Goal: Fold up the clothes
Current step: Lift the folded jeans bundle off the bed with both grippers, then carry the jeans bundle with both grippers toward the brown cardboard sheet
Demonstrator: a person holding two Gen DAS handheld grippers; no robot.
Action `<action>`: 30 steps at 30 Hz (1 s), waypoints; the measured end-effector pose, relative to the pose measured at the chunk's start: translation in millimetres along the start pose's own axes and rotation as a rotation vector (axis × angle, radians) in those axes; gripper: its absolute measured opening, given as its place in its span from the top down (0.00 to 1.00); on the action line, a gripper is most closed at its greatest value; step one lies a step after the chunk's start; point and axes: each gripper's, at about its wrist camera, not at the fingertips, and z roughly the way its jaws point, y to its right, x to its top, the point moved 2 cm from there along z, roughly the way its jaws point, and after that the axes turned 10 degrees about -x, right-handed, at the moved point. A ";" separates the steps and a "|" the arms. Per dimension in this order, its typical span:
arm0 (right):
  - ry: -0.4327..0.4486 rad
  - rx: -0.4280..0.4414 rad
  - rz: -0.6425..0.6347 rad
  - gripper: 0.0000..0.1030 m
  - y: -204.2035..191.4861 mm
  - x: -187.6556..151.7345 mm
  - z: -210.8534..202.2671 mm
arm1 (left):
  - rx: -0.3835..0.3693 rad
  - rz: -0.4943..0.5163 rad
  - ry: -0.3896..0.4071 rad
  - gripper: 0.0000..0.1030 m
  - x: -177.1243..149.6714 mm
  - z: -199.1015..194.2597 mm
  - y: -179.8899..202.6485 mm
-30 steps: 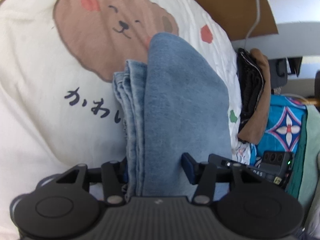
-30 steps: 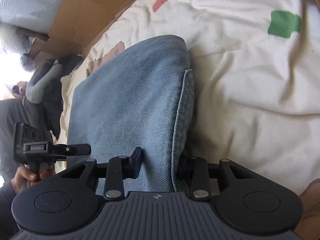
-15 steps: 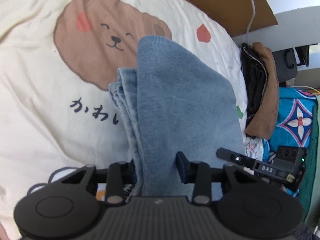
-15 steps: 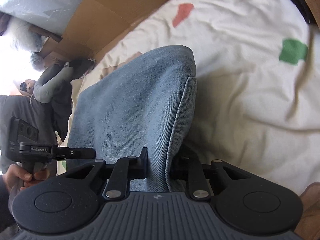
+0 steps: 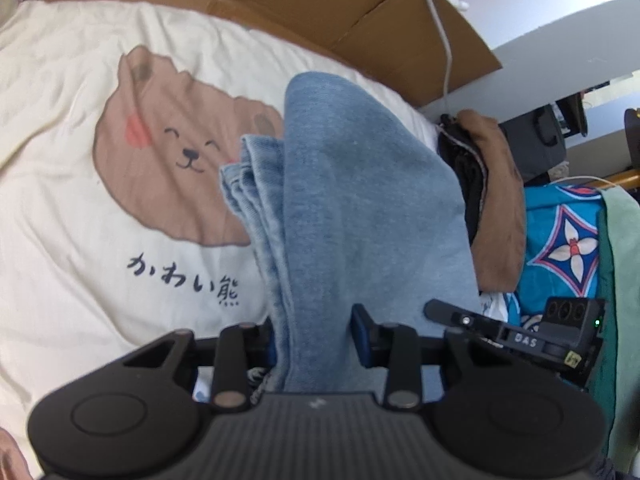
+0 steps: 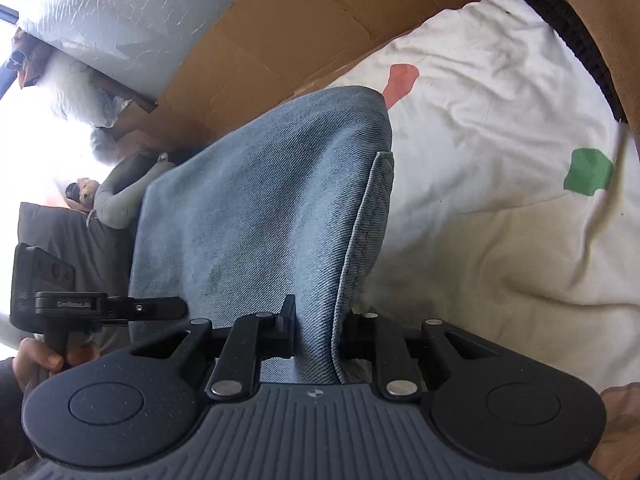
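Folded blue jeans (image 5: 360, 200) hang in a thick bundle above a cream bedsheet (image 5: 80, 240) printed with a brown bear. My left gripper (image 5: 316, 332) is shut on the near end of the bundle, its pads pressing the stacked denim layers. My right gripper (image 6: 320, 324) is shut on the seamed edge of the same jeans (image 6: 260, 208), beside the left gripper. Each gripper shows in the other's view: the right gripper (image 5: 460, 316) at the lower right, the left gripper (image 6: 152, 306) at the lower left, held by a hand (image 6: 40, 360). The far fold of the jeans droops toward the sheet (image 6: 500, 160).
Flattened cardboard (image 5: 320, 8) lines the far edge of the bed, with a white cable (image 5: 440, 28) over it. A pile of black and brown clothes (image 5: 492, 192) lies at the right, next to a teal patterned cloth (image 5: 560, 240). Plastic-wrapped bundles (image 6: 120, 12) stand behind.
Both grippers' jaws narrowed onto the jeans, then rose with them. The sheet and bear print now look farther away, and more cardboard shows at the top.
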 end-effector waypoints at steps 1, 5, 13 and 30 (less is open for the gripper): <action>0.004 0.001 -0.003 0.82 -1.0 0.2 -1.8 | 0.001 0.002 0.001 0.65 -0.1 0.8 2.1; 0.010 -0.005 0.010 0.82 -3.1 -2.1 -12.4 | 0.008 -0.003 0.003 0.65 -0.3 -0.6 9.1; 0.033 -0.042 -0.021 0.82 -26.0 11.2 -50.9 | 0.012 -0.015 0.023 0.65 -3.3 -18.3 40.7; 0.108 -0.100 -0.148 0.82 -119.2 46.8 -196.6 | 0.050 0.015 0.100 0.65 -3.0 -102.0 161.7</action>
